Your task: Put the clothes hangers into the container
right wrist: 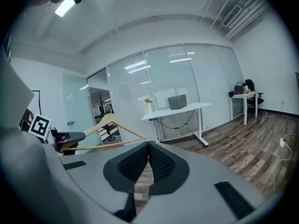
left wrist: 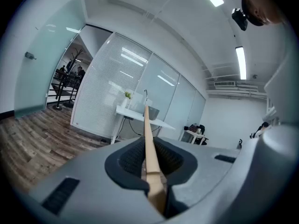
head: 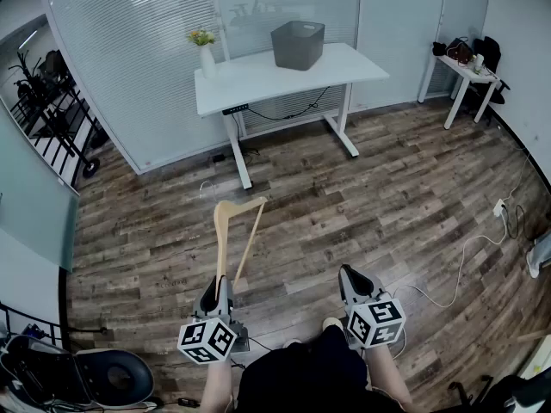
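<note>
In the head view, a wooden clothes hanger (head: 225, 239) is seen clamped by one end in the left hand-held gripper (head: 216, 296). It is held out in front of the person, above the wooden floor (head: 405, 188), and is pointed away toward the desk (head: 258, 80). In the left gripper view, the hanger's wood is seen pressed between the two pads. The right hand-held gripper (head: 352, 280) is held beside the left one, and in the right gripper view its jaws are seen brought together with nothing between them. The grey container (head: 298, 44) is placed at the desk's far edge, right of the middle, well apart from the hanger. A white vase of flowers (head: 205, 54) is set near the desk's left edge. A small side table (head: 465, 71) is seen at the far right wall.
</note>
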`<state>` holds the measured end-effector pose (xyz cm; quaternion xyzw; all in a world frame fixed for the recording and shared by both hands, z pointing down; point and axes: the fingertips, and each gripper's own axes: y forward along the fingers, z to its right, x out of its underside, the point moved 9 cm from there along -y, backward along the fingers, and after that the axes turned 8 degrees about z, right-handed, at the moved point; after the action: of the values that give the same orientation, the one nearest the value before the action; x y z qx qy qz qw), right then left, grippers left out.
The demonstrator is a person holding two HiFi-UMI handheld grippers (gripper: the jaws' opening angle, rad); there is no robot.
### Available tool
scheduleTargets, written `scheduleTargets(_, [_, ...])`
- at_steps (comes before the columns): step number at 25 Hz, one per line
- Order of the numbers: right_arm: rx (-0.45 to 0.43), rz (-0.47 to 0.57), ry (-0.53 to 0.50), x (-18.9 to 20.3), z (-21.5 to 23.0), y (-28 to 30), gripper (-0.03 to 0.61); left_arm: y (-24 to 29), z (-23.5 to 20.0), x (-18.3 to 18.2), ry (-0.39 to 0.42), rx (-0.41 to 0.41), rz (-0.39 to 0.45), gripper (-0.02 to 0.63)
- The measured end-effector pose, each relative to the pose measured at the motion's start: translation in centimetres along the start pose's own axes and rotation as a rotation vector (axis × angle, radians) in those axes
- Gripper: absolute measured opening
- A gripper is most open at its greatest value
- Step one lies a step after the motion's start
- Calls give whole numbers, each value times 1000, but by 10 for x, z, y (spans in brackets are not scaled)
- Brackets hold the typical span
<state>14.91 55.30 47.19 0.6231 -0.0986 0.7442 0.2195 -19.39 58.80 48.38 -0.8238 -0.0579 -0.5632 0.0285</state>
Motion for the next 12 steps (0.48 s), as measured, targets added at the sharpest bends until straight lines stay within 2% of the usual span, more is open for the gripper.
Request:
scheduleTargets(4, [23,40,11,3,-16,-2,28,-8,-12,-5,9,22,2,57])
scheduleTargets(12, [53,46,5,7,-31,-9,28,-18,-20,-9,15,62,18,57])
